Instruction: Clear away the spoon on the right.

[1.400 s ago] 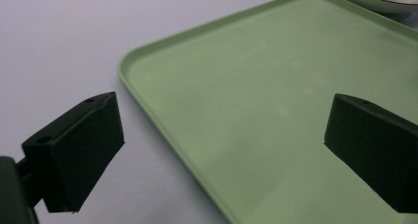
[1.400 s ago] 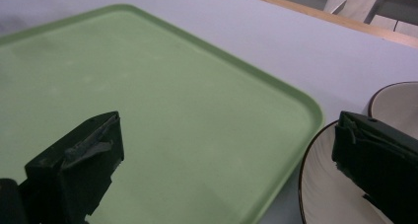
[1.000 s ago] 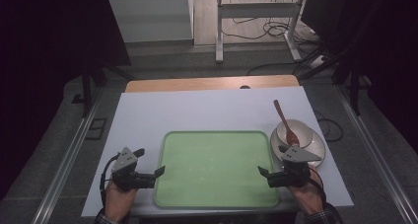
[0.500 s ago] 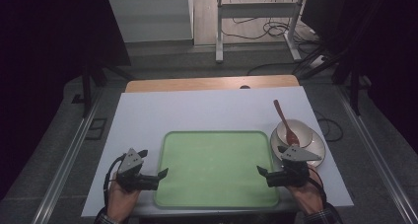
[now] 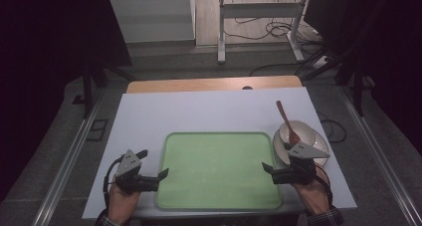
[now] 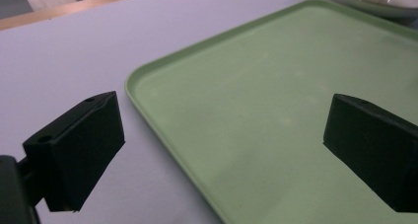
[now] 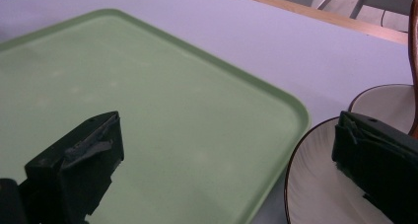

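A flat, pale green plastic tray (image 5: pixel 219 169) is laid on a white table sheet (image 5: pixel 209 111). The left gripper (image 5: pixel 161 175) is held at its left edge, jaws spread wide. The right gripper (image 5: pixel 266 168) is held at its right edge, jaws also spread, astride the rim beside a cream plate (image 7: pixel 315 184) bearing a bowl (image 5: pixel 298 129) and brown spoon (image 5: pixel 286 119).

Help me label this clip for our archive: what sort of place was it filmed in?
Probably a lab or recording workspace, not a home kitchen. A white table holds a staged setup of green tray, plate and bowl; behind it a bare floor with loose cables and metal stand legs.
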Demonstrator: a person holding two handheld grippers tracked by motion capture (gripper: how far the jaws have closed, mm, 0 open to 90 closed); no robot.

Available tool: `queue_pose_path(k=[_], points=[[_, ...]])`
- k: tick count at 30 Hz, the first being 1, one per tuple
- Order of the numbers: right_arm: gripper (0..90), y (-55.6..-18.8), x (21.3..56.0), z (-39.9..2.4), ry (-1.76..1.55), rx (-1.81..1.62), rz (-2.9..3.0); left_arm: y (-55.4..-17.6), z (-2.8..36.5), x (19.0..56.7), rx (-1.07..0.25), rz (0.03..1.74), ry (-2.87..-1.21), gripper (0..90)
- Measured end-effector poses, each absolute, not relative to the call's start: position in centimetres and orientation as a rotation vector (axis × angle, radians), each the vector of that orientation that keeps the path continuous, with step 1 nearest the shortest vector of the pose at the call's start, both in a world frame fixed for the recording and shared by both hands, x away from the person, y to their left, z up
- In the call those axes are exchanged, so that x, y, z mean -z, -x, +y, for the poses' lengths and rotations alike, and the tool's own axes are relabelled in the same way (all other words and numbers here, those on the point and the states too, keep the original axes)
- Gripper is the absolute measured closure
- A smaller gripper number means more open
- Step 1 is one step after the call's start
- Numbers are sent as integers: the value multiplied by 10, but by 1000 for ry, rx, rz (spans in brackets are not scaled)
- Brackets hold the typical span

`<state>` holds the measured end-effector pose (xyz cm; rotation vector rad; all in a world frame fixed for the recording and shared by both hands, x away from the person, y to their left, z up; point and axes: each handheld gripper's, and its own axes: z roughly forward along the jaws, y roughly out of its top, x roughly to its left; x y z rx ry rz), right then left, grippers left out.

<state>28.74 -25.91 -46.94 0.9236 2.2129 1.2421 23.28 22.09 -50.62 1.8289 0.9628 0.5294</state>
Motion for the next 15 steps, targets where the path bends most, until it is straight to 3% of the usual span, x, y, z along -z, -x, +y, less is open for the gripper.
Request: queue_pose_path(k=[15], points=[[0, -305, 450, -271, -1027, -1196, 2224, -232, 213, 509, -529, 939, -1857, 12]])
